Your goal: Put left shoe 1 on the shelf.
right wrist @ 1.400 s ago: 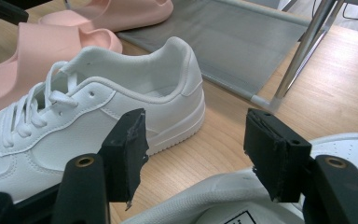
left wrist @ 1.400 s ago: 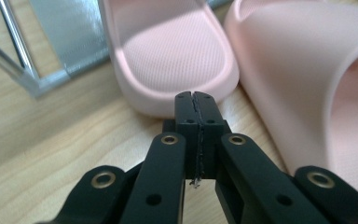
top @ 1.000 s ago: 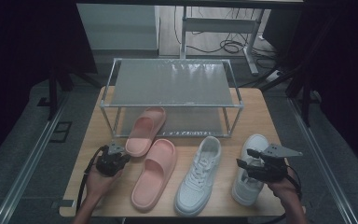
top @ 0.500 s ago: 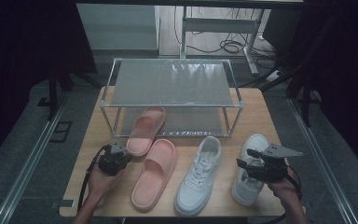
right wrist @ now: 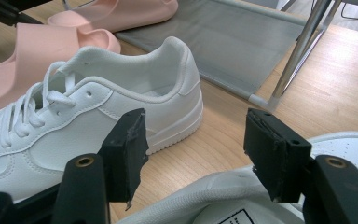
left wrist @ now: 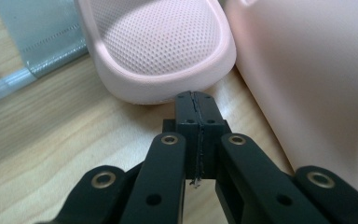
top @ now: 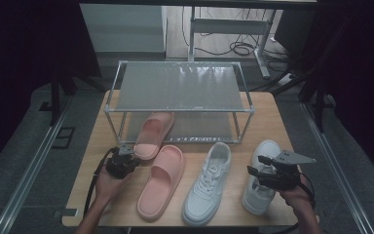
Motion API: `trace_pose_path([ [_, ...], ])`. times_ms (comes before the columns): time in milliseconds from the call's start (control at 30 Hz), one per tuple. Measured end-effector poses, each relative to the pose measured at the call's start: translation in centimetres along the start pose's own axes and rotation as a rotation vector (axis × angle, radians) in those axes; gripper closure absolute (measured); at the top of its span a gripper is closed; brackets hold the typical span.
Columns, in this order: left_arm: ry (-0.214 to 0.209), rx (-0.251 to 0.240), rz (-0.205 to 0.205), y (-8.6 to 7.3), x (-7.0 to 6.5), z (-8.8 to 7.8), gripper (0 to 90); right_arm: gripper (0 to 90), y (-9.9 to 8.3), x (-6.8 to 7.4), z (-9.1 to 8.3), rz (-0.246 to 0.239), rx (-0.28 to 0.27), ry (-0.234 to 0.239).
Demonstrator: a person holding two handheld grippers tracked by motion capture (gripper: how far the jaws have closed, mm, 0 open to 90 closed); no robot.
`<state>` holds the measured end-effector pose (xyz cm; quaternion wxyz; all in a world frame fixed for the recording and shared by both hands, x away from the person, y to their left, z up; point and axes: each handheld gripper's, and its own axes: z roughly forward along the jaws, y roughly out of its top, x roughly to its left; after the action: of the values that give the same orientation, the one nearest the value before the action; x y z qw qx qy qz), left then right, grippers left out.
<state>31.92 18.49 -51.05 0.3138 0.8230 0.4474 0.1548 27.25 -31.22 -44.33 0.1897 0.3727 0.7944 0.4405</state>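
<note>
Two pink slippers and two white sneakers lie in front of a metal shoe rack (top: pixel 180 87). One slipper (top: pixel 152 134) rests half on the rack's lower shelf; its rounded end (left wrist: pixel 163 46) is just ahead of my left gripper (left wrist: pixel 196 98), whose jaws are shut with nothing between them. That gripper (top: pixel 127 151) sits low over the table at the left. The other slipper (top: pixel 163 180) lies beside it. My right gripper (right wrist: pixel 196 140) stands open above the collar of the right sneaker (right wrist: pixel 242 200), not touching it. The left sneaker (right wrist: pixel 98 116) lies farther off.
The wooden table (top: pixel 272 117) has bare room to the right of the rack and along its left edge. The rack's thin legs (right wrist: pixel 298 51) and grey lower shelf (right wrist: pixel 242 42) stand close behind the shoes. Cables lie on the floor beyond.
My left gripper has crept slightly forward toward the slipper's end. The right gripper has kept still above the sneaker.
</note>
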Motion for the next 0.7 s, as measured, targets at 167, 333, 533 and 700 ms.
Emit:
trace_pose_path([
  [167, 0.005, -0.005, -0.015, 0.8, 0.3, 0.8, 90.0, 39.6, -0.1, 0.0, 0.1, 0.001, 0.003, 0.000],
  [333, 0.007, -0.005, -0.013, 1.5, 0.4, 1.6, 90.0, 39.6, -0.1, -0.1, 0.1, 0.003, 0.002, 0.001],
  [533, 0.004, -0.005, -0.007, 2.3, 0.3, 2.4, 90.0, 39.7, -0.1, 0.0, 0.1, 0.002, 0.002, 0.001],
  [700, 0.004, -0.004, -0.004, 3.0, 0.3, 3.0, 90.0, 39.6, -0.1, -0.1, 0.1, 0.002, 0.003, 0.000],
])
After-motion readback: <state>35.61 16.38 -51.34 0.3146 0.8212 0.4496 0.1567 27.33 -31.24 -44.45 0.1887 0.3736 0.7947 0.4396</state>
